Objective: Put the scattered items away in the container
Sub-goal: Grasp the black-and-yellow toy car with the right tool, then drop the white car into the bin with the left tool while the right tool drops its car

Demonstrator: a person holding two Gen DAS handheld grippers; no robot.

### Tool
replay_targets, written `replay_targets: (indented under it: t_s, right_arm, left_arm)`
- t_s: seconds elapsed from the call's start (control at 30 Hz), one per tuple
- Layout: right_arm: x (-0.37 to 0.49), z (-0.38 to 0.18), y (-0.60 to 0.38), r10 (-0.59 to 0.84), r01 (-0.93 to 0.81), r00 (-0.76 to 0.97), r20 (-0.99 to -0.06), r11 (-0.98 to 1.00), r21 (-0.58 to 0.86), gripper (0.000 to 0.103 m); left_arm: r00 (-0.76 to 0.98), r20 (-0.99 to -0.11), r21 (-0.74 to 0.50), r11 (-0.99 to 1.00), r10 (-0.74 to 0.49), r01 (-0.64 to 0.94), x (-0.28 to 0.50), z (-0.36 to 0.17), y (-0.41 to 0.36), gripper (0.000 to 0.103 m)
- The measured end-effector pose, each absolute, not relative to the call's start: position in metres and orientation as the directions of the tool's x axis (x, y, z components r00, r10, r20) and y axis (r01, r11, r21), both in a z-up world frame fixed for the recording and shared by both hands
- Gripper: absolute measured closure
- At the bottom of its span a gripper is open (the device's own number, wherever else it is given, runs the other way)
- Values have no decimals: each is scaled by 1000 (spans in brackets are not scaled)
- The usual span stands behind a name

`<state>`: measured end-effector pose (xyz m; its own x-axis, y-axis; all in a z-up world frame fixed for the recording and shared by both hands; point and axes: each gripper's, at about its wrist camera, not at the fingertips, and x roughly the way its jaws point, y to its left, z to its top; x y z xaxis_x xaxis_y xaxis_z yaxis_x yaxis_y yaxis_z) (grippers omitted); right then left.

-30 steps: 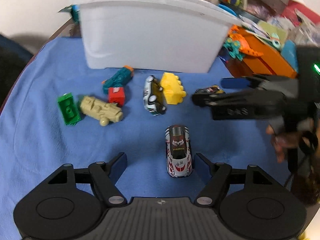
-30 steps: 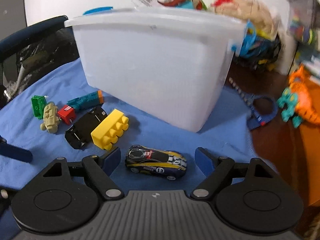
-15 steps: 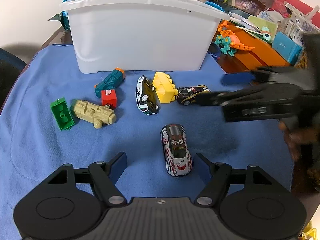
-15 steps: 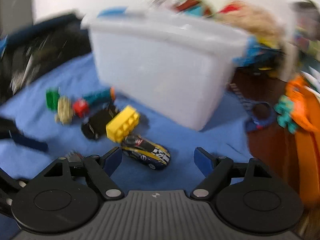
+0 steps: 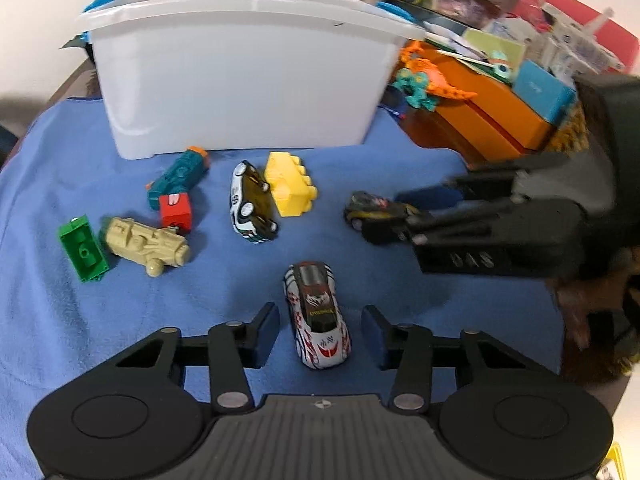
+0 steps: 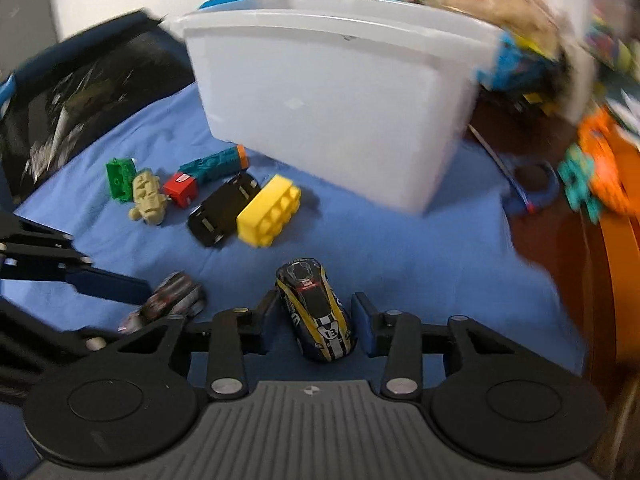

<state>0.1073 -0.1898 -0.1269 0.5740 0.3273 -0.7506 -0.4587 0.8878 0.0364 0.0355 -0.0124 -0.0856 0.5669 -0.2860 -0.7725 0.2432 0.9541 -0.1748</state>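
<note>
A white plastic bin [image 5: 240, 76] stands at the back of the blue cloth [image 5: 80, 320]; it also shows in the right wrist view [image 6: 332, 100]. My left gripper [image 5: 318, 332] is open around a white and red toy car [image 5: 318, 320], with gaps on both sides. My right gripper [image 6: 316, 322] has its jaws close on both sides of a dark blue and yellow car [image 6: 316, 316]; it is open, not clamped. This car also shows in the left wrist view [image 5: 374, 212], at the right gripper's tips [image 5: 416, 216].
On the cloth lie a yellow brick [image 5: 290, 188], a black and white car [image 5: 250, 204], a red block [image 5: 175, 212], a teal and orange toy [image 5: 178, 176], a tan vehicle [image 5: 146, 246] and a green brick [image 5: 82, 248]. Orange boxes and toys [image 5: 480, 112] crowd the right.
My right gripper has swung round and come down over the dark blue and yellow car, jaws narrowing around it. My left gripper has narrowed around the white car.
</note>
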Motion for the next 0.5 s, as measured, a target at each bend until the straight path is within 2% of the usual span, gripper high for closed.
replay_targets:
  t_s: [0.13,0.17,0.23,0.27,0.3,0.33,0.37,0.5]
  right_arm:
    - [95,-133,-194,302,-369,608,-734,926,76,56]
    - [97,-134,-194,298,-363,608,-736,929,77,45]
    - [104,-135,-191,297,-368,598,-744,927,74,39]
    - [105,-136,-190,298,-381,599,-743,923,63,40]
    - [104,-136,-188,299,-389,601,-742,920,56,44]
    - [103,-134,-189,306,-393,601,-738,917,60,62]
    - [100,-132,-187,296,-385,607,-738,921,53,65]
    - [88,-124,-182,305,-387,601,-739,920,65,65]
  left_arm:
    - [575,-765,-172,953,-290,251,38,-87,-16,49]
    - [577,-764,-173,953,-289,248,40,-87,-17,49]
    - [578,-765,-169,955,-284,245,42,-87,-20,54]
    - [575,-766,-173,954,-287,246,42,-87,-20,70]
    - [567,-769,-187,952,-295,242,42,-87,-18,69]
    - [558,-771,-207,949,-307,236,42,-86,-14,70]
    - [549,-774,-222,947,-317,234,42,-86,-11,70]
    - [537,-774,-242,940,-336,239,40,-82,-5,70]
